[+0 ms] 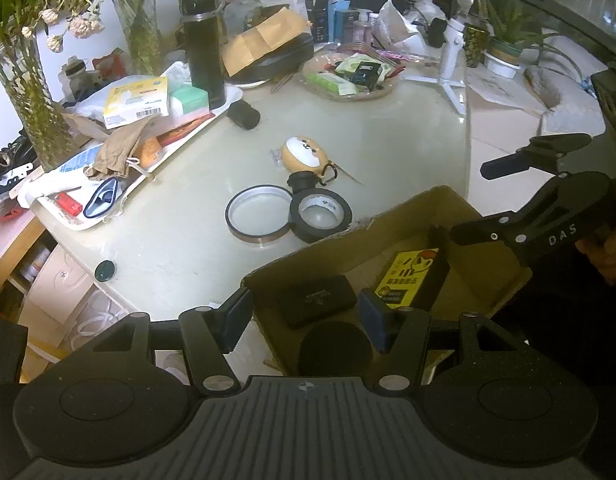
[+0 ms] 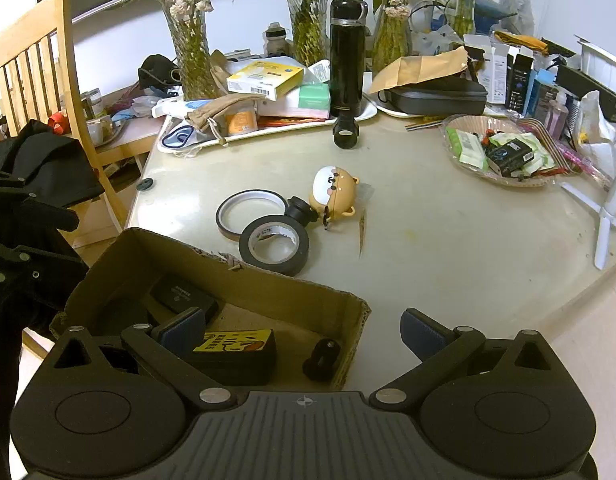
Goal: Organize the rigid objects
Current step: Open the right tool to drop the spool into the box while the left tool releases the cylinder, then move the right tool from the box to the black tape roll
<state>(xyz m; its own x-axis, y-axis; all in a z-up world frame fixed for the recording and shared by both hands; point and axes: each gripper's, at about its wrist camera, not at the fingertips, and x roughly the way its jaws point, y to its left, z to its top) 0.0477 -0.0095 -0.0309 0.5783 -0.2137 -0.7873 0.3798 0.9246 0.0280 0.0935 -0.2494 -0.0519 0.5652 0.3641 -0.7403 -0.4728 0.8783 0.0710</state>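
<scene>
An open cardboard box point(image 1: 408, 204) point(image 2: 244, 266) sits at the table's near edge. It holds a black case point(image 1: 316, 306) point(image 2: 184, 296), a yellow and black pack point(image 1: 412, 276) point(image 2: 236, 350), a small black part point(image 2: 322, 358) and a black round cylinder point(image 1: 336, 350). My left gripper point(image 1: 306, 320) hovers open over the box, with the cylinder below its gap and clear of the left pad. My right gripper point(image 2: 304, 332) point(image 1: 468, 202) is wide open and empty above the box's right corner. On the table lie a black tape roll point(image 1: 322, 216) point(image 2: 274, 244), a thin tape ring point(image 1: 258, 216) point(image 2: 250, 212), a bear-shaped toy point(image 1: 304, 154) point(image 2: 334, 196) and a black tube point(image 1: 244, 115) point(image 2: 346, 132).
A cluttered white tray point(image 1: 224, 110) point(image 2: 268, 130) with a tall black flask point(image 1: 202, 52) point(image 2: 347, 56) lines the far left, backed by glass vases point(image 2: 192, 48). A basket of packets point(image 1: 348, 76) point(image 2: 500, 152) and a white tripod point(image 1: 448, 64) stand at the right. A wooden chair point(image 2: 36, 60) is left.
</scene>
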